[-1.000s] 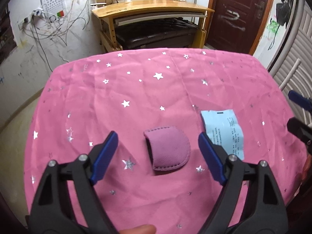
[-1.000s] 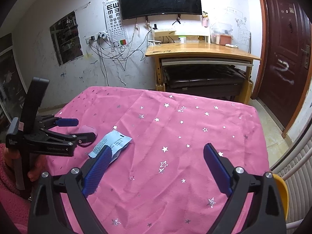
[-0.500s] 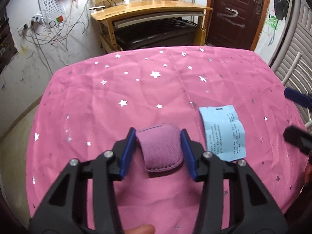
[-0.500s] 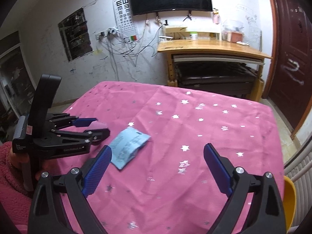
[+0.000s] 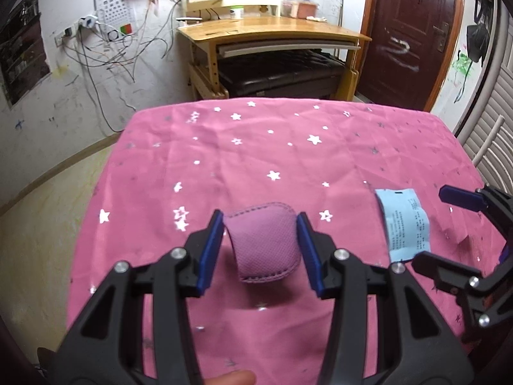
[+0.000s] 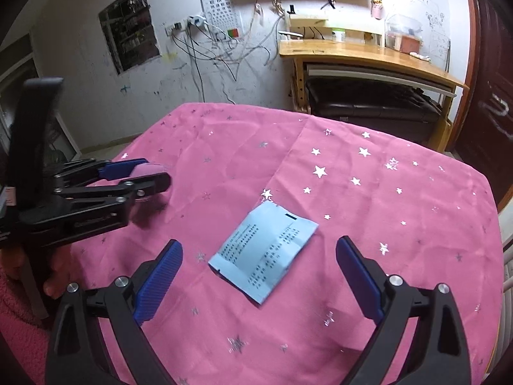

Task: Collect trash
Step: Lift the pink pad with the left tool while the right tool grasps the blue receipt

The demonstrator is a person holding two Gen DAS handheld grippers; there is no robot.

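Note:
A purple stitched fabric pad (image 5: 264, 243) is pinched between the blue pads of my left gripper (image 5: 260, 224), which is shut on it. It hangs just above the pink star-patterned tablecloth (image 5: 288, 160) and throws a shadow there. In the right wrist view the left gripper (image 6: 144, 176) shows at the left with the pad's (image 6: 149, 170) end poking out. A light blue printed packet (image 6: 266, 253) lies flat on the cloth (image 6: 352, 208). My right gripper (image 6: 259, 245) hovers over it, open, its fingers either side and apart from it. The left wrist view shows the packet (image 5: 405, 224) beside the right gripper (image 5: 434, 229).
Behind the table stands a wooden desk (image 5: 272, 32) with a dark padded bench (image 5: 275, 73) under it. A dark red door (image 5: 410, 32) is at the back right. Loose cables hang on the wall (image 6: 218, 54). A white slatted panel (image 5: 493, 147) borders the table's right side.
My left gripper closed on the purple pad and lifted it off the cloth. My right gripper moved left until the blue packet lay between its open fingers.

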